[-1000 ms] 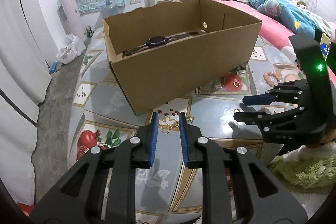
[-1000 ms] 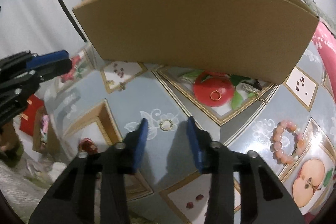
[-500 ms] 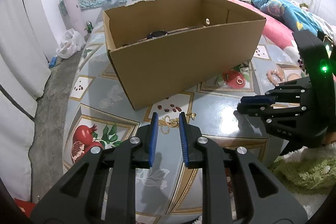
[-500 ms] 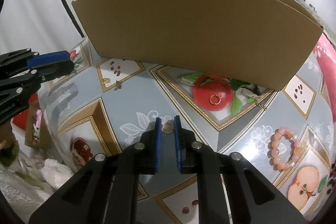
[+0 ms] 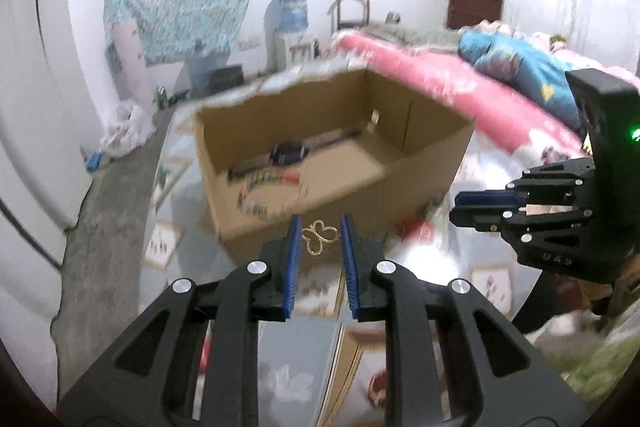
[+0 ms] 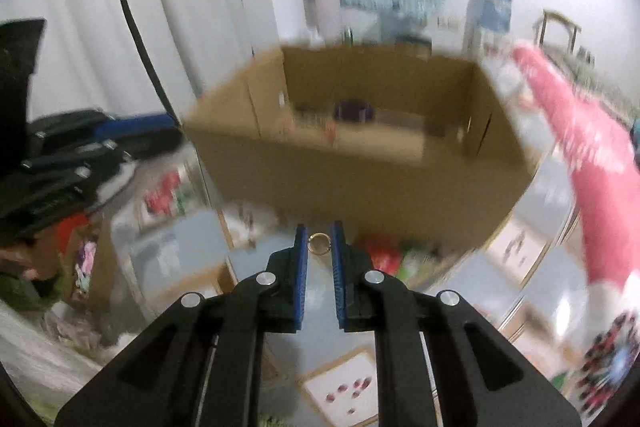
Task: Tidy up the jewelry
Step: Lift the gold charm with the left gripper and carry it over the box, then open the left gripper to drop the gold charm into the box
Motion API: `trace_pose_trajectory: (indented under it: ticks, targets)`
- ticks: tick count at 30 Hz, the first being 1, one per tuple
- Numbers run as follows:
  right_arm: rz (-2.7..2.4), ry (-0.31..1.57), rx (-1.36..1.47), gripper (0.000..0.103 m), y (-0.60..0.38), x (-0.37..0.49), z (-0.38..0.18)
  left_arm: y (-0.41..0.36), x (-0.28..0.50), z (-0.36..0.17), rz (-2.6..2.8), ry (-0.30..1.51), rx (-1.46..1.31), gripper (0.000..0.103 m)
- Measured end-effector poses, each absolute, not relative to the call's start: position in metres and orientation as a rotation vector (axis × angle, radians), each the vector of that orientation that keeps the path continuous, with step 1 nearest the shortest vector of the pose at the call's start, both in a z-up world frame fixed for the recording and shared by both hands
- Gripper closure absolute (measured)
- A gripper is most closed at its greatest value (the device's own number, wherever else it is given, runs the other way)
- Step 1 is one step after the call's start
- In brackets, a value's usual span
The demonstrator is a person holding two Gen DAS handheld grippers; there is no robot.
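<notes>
In the left wrist view my left gripper (image 5: 319, 227) is shut on a gold butterfly-shaped ornament (image 5: 319, 237), held off the table in front of the open cardboard box (image 5: 424, 163). A dark watch (image 5: 289, 151) and a string of coloured beads (image 5: 264, 183) lie inside the box. In the right wrist view my right gripper (image 6: 319, 235) is shut on a small gold ring (image 6: 319, 242), also raised before the box (image 6: 360, 183). The right gripper (image 5: 476, 205) shows at the right of the left wrist view, and the left gripper's body (image 6: 60, 163) at the left of the right wrist view.
The table (image 6: 180, 251) wears a fruit-print cloth. A pink bed (image 5: 460, 83) lies behind the box, with a blue bundle on it. A water dispenser (image 5: 292, 11) and a chair stand by the far wall. The picture is blurred.
Both grippers rose from the table, so the box's inside now shows. The right gripper shut on the gold ring and lifted it. The left lifted the gold butterfly ornament.
</notes>
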State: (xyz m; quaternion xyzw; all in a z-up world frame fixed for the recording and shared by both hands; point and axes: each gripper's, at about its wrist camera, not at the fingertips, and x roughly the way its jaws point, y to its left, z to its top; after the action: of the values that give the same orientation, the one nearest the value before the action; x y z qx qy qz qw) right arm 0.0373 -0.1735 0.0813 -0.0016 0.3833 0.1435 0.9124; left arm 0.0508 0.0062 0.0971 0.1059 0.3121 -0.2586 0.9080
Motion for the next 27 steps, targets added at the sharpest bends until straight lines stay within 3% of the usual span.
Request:
trace_pose_trajectory:
  ticks: [7,13,21,25,27]
  targets:
    - [0.294,0.662,0.027,0.091,-0.198,0.092,0.130,-0.025,0.106,0.122,-0.577,0.623,0.231,0.084]
    - [0.256,0.801,0.111,0.091,-0.214,0.184,0.104,-0.053,0.186,0.096,-0.563,0.806,0.187,0.084]
    - [0.222,0.927,0.112,0.090,-0.217,0.233,0.075,-0.067,0.230,0.065,-0.522,0.963,0.132,0.083]
    - [0.210,0.923,0.112,0.089,-0.220,0.237,0.072,-0.066,0.231,0.055,-0.496,0.995,0.118,0.068]
    - [0.209,0.912,0.117,0.079,-0.223,0.236,0.073,-0.064,0.230,0.054,-0.490,0.993,0.116,0.066]
